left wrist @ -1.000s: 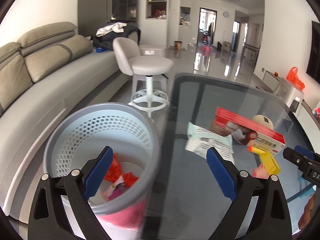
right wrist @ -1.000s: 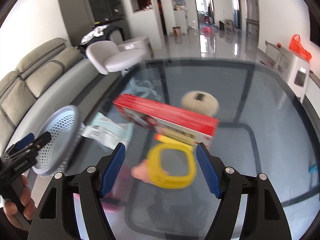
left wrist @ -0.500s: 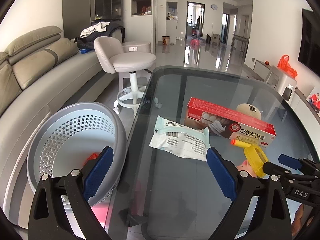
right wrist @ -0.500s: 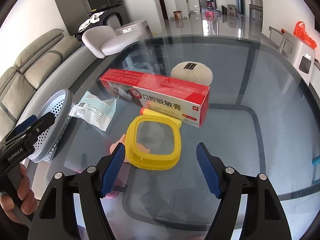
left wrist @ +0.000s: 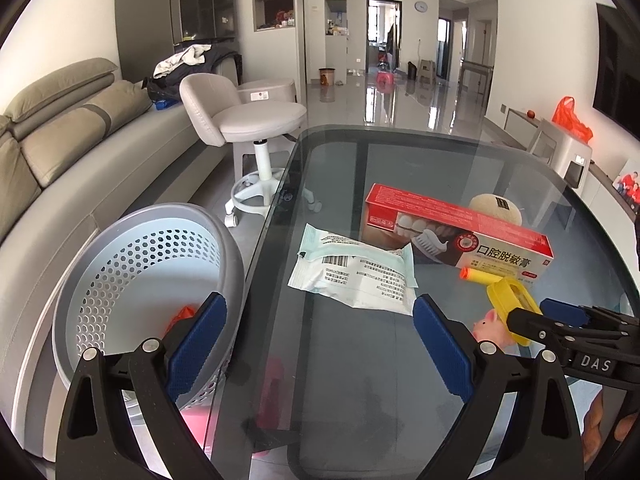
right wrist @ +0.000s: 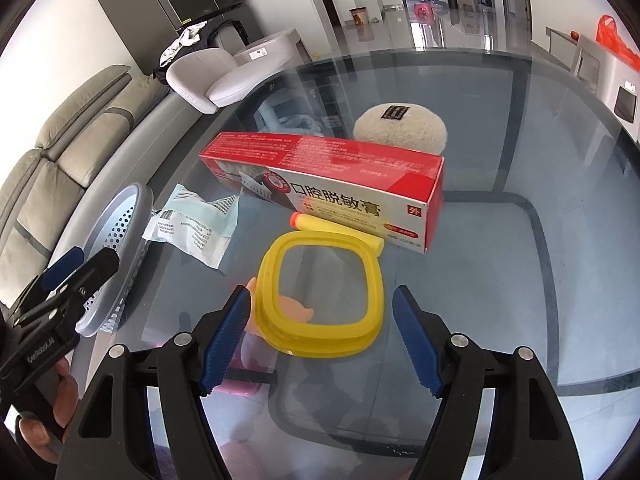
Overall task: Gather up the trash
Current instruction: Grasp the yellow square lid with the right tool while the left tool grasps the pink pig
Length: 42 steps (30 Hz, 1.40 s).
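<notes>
My right gripper point(right wrist: 320, 342) is open, its blue pads standing either side of the near rim of a yellow ring point(right wrist: 376, 280) without touching it. Under the ring lies a pink pig toy point(right wrist: 294, 309), with a yellow foam dart point(right wrist: 336, 226) just beyond. Farther back are a red toothpaste box point(right wrist: 340, 184) and a crumpled white-and-green wrapper point(right wrist: 192, 228). My left gripper point(left wrist: 318, 346) is open and empty over the table's left edge, short of the wrapper point(left wrist: 352, 276). The grey perforated bin point(left wrist: 148, 280) stands on the floor to its left, with red scraps inside.
A round beige puff point(right wrist: 400, 128) sits behind the box on the dark glass table point(right wrist: 560, 240). A grey swivel stool point(left wrist: 256, 120) and a sofa point(left wrist: 60, 148) stand left of the table. The right gripper's tips point(left wrist: 560, 320) show at the left view's right edge.
The left gripper has swung from over the bin to the table edge, facing the wrapper. The right gripper has come down closer to the yellow ring. Both stay open.
</notes>
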### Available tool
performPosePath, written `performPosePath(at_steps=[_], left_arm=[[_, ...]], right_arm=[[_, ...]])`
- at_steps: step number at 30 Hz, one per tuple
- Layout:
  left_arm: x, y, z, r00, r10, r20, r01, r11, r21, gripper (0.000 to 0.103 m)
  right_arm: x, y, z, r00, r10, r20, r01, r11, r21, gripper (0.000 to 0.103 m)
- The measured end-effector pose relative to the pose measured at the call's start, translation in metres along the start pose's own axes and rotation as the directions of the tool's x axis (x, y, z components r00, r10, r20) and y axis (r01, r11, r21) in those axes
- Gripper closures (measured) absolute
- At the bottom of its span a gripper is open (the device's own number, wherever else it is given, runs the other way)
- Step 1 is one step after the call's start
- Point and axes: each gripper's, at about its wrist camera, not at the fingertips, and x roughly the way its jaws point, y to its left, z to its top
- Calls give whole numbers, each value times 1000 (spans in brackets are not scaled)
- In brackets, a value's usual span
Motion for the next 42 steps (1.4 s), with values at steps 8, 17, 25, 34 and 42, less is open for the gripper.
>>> performPosePath(at_steps=[8, 17, 25, 34, 42], left_arm=[[1, -4, -1, 1000, -6, -5, 6, 1000, 7, 11], [2, -7, -2, 1000, -14, -7, 14, 1000, 10, 11], [2, -19, -4, 999, -44, -13, 44, 999, 29, 11], [4, -54, -10, 995, -101, -25, 103, 991, 91, 10], [12, -86, -19, 981, -177, -74, 185, 976, 118, 7]], right_arm=[[4, 3, 1, 1000, 17, -4, -17, 1000, -5, 33], [-4, 11, 1, 1000, 7, 19, -6, 999, -44, 39], [-34, 10, 2, 995, 13, 100, -9, 999, -43, 39], [-54, -9, 7, 989, 4, 151, -4, 1000, 1, 39], [-64, -29, 10, 984, -9, 176, 2, 999, 44, 39]])
